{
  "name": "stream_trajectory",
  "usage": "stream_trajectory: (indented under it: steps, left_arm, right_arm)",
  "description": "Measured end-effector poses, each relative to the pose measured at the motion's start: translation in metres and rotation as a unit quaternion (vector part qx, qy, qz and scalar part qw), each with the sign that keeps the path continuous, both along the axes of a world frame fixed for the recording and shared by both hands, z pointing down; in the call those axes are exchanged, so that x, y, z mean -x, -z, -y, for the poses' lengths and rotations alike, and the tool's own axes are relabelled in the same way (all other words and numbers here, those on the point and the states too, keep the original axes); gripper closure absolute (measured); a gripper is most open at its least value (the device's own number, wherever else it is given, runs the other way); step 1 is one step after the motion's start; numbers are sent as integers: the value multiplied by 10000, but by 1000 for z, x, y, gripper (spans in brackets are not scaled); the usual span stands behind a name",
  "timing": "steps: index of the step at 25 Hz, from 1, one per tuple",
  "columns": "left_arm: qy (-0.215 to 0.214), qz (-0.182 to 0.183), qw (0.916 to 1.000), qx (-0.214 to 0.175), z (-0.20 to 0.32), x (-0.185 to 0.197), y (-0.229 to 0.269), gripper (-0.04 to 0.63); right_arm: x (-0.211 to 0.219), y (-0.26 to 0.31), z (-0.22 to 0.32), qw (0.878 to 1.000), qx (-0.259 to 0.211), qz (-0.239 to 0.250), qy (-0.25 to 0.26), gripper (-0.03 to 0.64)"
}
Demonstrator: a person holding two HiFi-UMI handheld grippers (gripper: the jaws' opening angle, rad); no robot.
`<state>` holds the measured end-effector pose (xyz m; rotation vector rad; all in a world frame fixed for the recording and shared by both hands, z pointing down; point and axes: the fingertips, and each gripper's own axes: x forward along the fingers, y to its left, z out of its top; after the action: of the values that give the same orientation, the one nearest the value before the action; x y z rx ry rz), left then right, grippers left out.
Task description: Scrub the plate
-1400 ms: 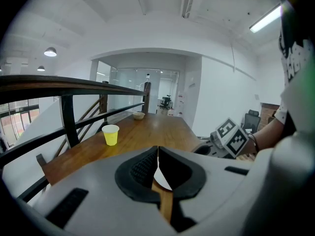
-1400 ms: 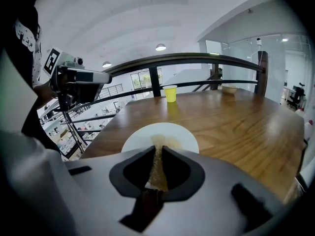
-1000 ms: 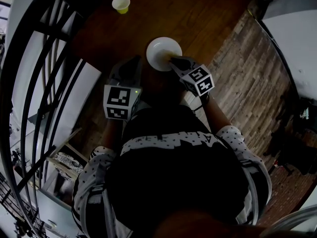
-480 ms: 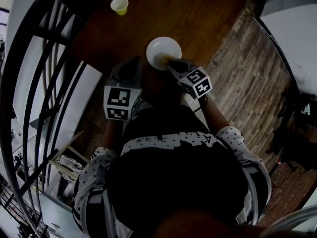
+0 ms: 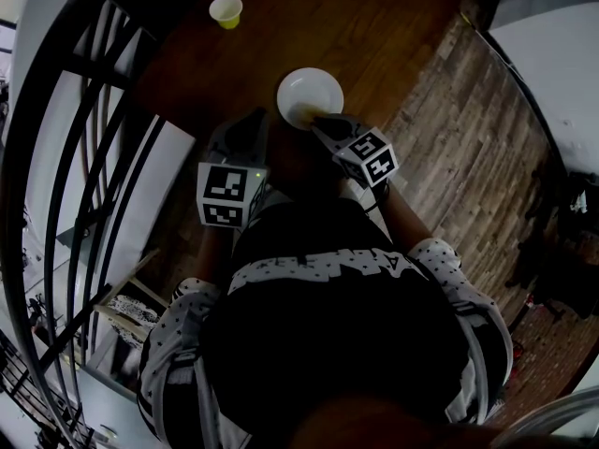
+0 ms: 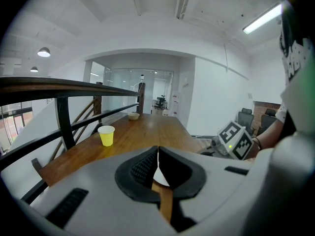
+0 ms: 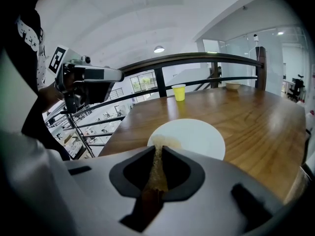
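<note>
A thin tan strip, seemingly a scrub pad [image 7: 156,168], is clamped in the closed right gripper [image 7: 158,149], with its tip pressed on the near rim of the plate [image 7: 197,136] just ahead. The left gripper [image 6: 158,154] is closed on nothing, near the plate. Left unsteadied, the plate could be shoved away across the table [image 7: 256,127] by a hard stroke.

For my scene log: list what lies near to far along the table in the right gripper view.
sponge → plate → yellow cup → small bowl at the far end.
</note>
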<state>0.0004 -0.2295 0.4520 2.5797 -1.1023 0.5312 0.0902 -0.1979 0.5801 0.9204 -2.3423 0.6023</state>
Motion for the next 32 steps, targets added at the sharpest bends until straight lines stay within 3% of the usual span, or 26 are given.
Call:
stream_trajectory:
  steps: [15,32]
  left_arm:
    - [-251,-11,9996,-87,-3,1,1,581]
    - [-662,-86,9976,-201,-13,-16,13,581]
  right_arm:
    - [-17,40,13,9884,-358,730,-1279,568]
    - [-23,95,0,9777,-905,1014,-1601,568]
